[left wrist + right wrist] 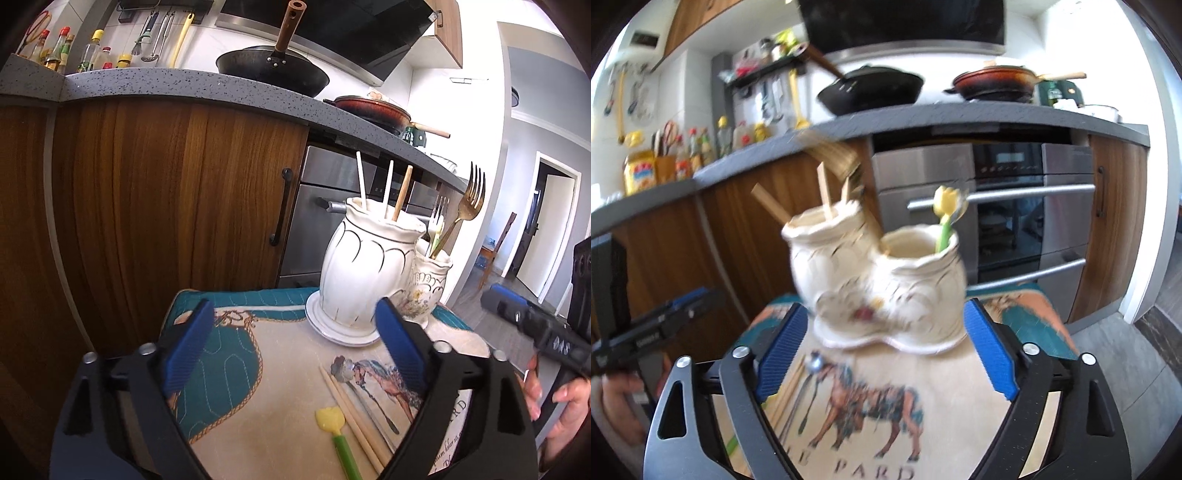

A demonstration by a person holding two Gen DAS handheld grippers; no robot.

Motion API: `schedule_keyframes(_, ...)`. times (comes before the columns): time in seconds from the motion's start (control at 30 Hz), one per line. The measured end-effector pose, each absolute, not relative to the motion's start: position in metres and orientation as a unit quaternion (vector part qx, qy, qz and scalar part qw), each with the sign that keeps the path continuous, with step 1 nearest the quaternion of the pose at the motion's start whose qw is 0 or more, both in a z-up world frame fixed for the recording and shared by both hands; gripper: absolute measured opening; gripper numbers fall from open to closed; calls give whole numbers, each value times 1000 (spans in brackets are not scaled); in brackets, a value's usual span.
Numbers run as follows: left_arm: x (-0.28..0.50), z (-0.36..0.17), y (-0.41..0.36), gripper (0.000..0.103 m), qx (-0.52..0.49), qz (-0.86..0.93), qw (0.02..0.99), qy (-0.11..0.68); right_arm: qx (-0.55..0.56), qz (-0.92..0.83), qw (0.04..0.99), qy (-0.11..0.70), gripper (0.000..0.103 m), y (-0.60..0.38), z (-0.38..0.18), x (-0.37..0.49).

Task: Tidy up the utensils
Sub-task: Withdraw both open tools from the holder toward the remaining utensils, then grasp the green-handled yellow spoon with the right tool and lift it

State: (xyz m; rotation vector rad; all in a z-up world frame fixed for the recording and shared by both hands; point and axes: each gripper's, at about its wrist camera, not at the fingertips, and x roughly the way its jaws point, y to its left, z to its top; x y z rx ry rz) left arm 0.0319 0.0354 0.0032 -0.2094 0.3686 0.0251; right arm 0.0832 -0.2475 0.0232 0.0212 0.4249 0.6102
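A white double vase stands on the bench, at about one o'clock in the left wrist view, with a taller pot and a shorter pot joined side by side on one base. The taller pot holds two white sticks and a wooden stick, all upright. The shorter pot holds a gold fork and a silver fork, tines up. The right wrist view, blurred, shows a yellow-headed green utensil in the shorter pot.

On the cloth at five o'clock lie a pair of chopsticks, a spoon and another yellow-headed green tool, close together.

The left gripper has its blue fingers spread wide, holding nothing. The right gripper is likewise wide apart and empty, the vase just beyond its tips.
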Motion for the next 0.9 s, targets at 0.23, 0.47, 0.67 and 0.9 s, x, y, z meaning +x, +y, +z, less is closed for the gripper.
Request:
schedule_keyframes(0.23, 25, 2, 28, 97, -83, 11, 978, 190, -13, 316, 912, 262, 89, -223, 11, 64)
schedule_keyframes(0.47, 24, 3, 31, 97, -73, 0, 978, 193, -45, 322, 888, 325, 89, -192, -7, 39)
schedule_keyframes(0.67, 28, 2, 53, 97, -103, 14, 975, 194, -95, 343, 868, 347, 86, -149, -18, 14)
schedule_keyframes(0.9, 25, 3, 70, 97, -137, 35, 973, 180, -126, 341, 844, 394, 48, -116, -31, 15)
